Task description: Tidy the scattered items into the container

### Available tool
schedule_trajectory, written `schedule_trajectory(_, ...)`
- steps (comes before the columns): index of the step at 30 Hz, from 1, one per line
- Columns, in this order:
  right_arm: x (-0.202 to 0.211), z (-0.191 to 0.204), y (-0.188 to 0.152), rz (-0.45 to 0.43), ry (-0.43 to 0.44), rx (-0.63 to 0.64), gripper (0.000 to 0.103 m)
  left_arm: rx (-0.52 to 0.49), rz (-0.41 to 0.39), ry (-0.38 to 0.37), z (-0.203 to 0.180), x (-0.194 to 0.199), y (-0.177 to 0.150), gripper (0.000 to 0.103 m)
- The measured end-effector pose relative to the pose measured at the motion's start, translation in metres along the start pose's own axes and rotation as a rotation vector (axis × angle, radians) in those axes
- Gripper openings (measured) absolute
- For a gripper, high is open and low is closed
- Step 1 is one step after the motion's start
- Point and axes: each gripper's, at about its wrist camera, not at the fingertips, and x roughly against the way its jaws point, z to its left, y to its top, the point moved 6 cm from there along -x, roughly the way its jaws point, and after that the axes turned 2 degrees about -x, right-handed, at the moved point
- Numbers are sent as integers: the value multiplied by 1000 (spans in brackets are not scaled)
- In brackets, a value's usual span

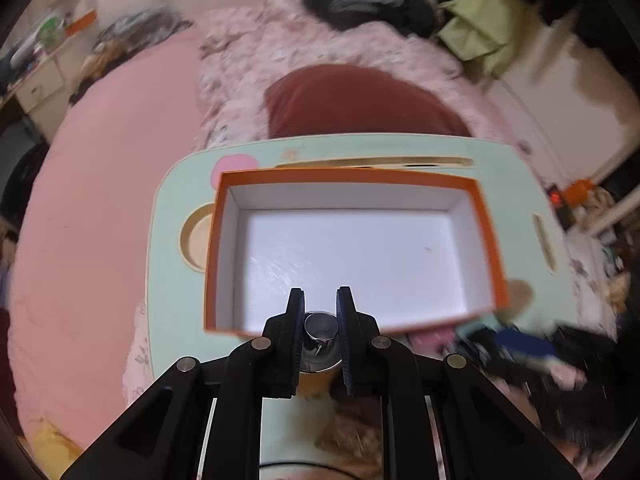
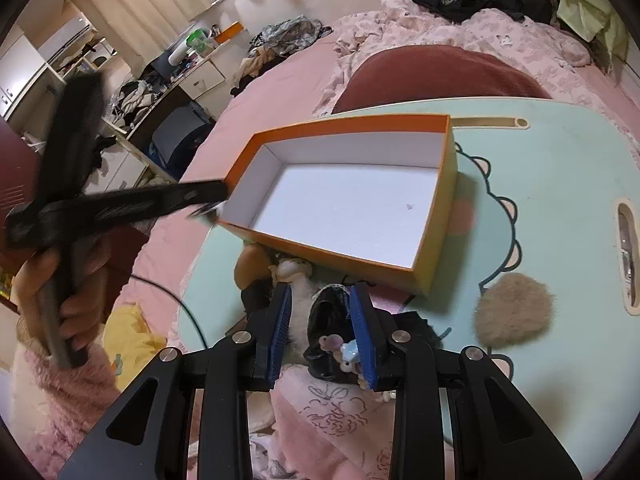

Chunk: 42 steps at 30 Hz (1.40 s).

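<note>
An orange box with a white inside (image 1: pixel 352 256) stands open on a mint lap table (image 1: pixel 176 208); nothing lies in it. It also shows in the right wrist view (image 2: pixel 344 204). My left gripper (image 1: pixel 320 300) is shut on a small cylinder with a shiny metal cap and orange body (image 1: pixel 318 340), held at the box's near rim. My right gripper (image 2: pixel 322 292) is open over a heap at the table's near edge: a black scrunchie with small charms (image 2: pixel 328 332) and a white fluffy item (image 2: pixel 300 296) lie between its fingers.
A beige fluffy pom (image 2: pixel 512 312) lies on the table right of the box. The table sits on a pink bed with a dark red pillow (image 1: pixel 352 100) behind it. Clothes lie at the bed's far side. The left gripper's body (image 2: pixel 120 200) crosses the right wrist view.
</note>
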Motion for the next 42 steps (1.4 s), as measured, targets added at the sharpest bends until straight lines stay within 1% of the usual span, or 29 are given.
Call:
schedule_trajectory(4, 8, -6, -2, -26, -25, -1, 32, 5, -10, -26, 2, 4, -29, 15)
schedule_trajectory(5, 10, -8, -3, -33, -36, -3, 32, 13, -15, -20, 4, 1, -37, 15)
schedule_trajectory(8, 15, -16, -7, -42, -69, -5, 32, 43, -44, 38, 9, -5, -58, 15)
schedule_trajectory(9, 16, -18, -9, -44, -78, -4, 32, 57, -48, 41, 11, -8, -64, 15)
schedule_trajectory(12, 21, -20, -15, -54, -103, 14, 32, 110, -57, 17, 14, -20, -76, 15)
schedule_trajectory(16, 19, -21, -28, -53, -134, 63, 32, 122, -70, 39, 10, -35, -86, 15)
schedule_trajectory(19, 24, -21, -35, -96, -157, 75, 32, 145, -103, 49, 8, -41, -89, 15)
schedule_trajectory(21, 31, -17, -38, -151, -168, 93, 32, 150, -135, 69, 8, -42, -89, 15)
schedule_trajectory(23, 37, -13, -40, -198, -177, 111, 32, 148, -170, 71, 6, -43, -88, 15)
schedule_trajectory(24, 38, -12, -41, -212, -182, 117, 32, 138, -195, 74, 4, -41, -86, 22)
schedule_trajectory(25, 39, -11, -42, -225, -187, 125, 32, 128, -214, 87, 4, -39, -86, 39)
schedule_trajectory(27, 39, -9, -44, -235, -204, 138, 37, 110, -263, 110, 2, -31, -86, 60)
schedule_trajectory(29, 38, -10, -46, -248, -202, 133, 43, 101, -301, 97, 1, -23, -86, 61)
schedule_trajectory(31, 38, -10, -49, -254, -197, 127, 47, 108, -313, 73, 1, -19, -88, 63)
schedule_trajectory(33, 37, -11, -53, -258, -216, 130, 47, 119, -320, 62, 3, -16, -90, 63)
schedule_trajectory(36, 38, -13, -61, -268, -275, 149, 47, 114, -333, 88, 5, -12, -99, 63)
schedule_trajectory(38, 35, -13, -71, -265, -307, 169, 47, 105, -349, 99, 4, -7, -108, 64)
schedule_trajectory(42, 26, -15, -94, -261, -359, 193, 47, 90, -386, 85, -1, 3, -124, 68)
